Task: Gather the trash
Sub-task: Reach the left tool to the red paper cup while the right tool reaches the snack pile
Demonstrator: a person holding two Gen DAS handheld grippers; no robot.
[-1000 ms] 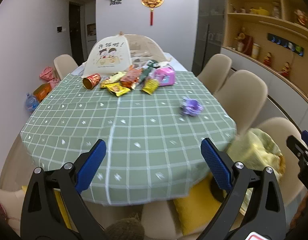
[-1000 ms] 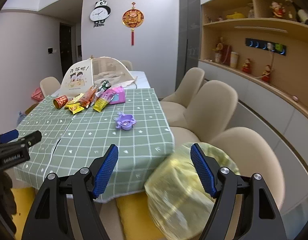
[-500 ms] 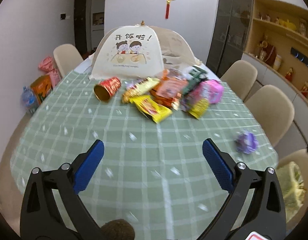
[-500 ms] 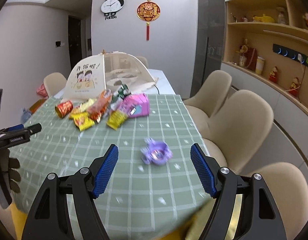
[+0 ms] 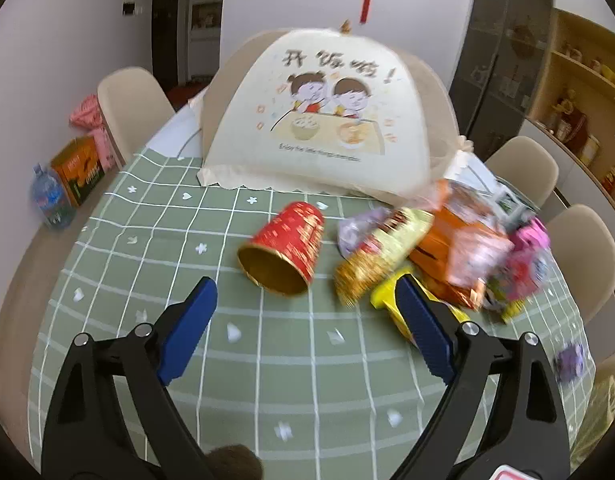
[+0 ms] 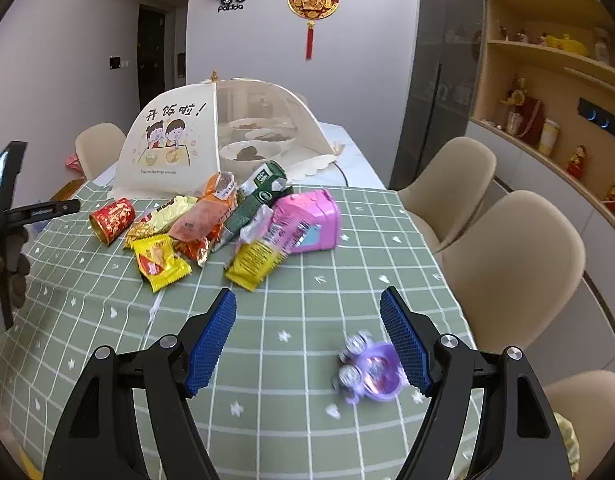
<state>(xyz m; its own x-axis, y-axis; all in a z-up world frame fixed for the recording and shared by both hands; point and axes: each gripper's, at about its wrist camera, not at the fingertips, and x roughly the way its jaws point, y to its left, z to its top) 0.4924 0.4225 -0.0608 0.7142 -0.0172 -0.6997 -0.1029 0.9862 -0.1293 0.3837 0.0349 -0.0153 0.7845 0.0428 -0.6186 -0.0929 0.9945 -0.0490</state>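
**Closing in on the trash pile, nothing grabbed yet**

Left gripper (image 5: pixel 303 312) has swung in from the table edge. Red paper cup (image 5: pixel 283 254) lies on its side just ahead of the tips; wrapper pile (image 5: pixel 447 256) is ahead-right. Jaws wide, starting to close, nothing between them.

Right gripper (image 6: pixel 307 338) has moved in too, jaws wide, empty. Purple cup pack (image 6: pixel 367 368) now sits just inside its right finger; before, it was well ahead.

Approach looks done: cup likely first on the left, purple pack on the right.
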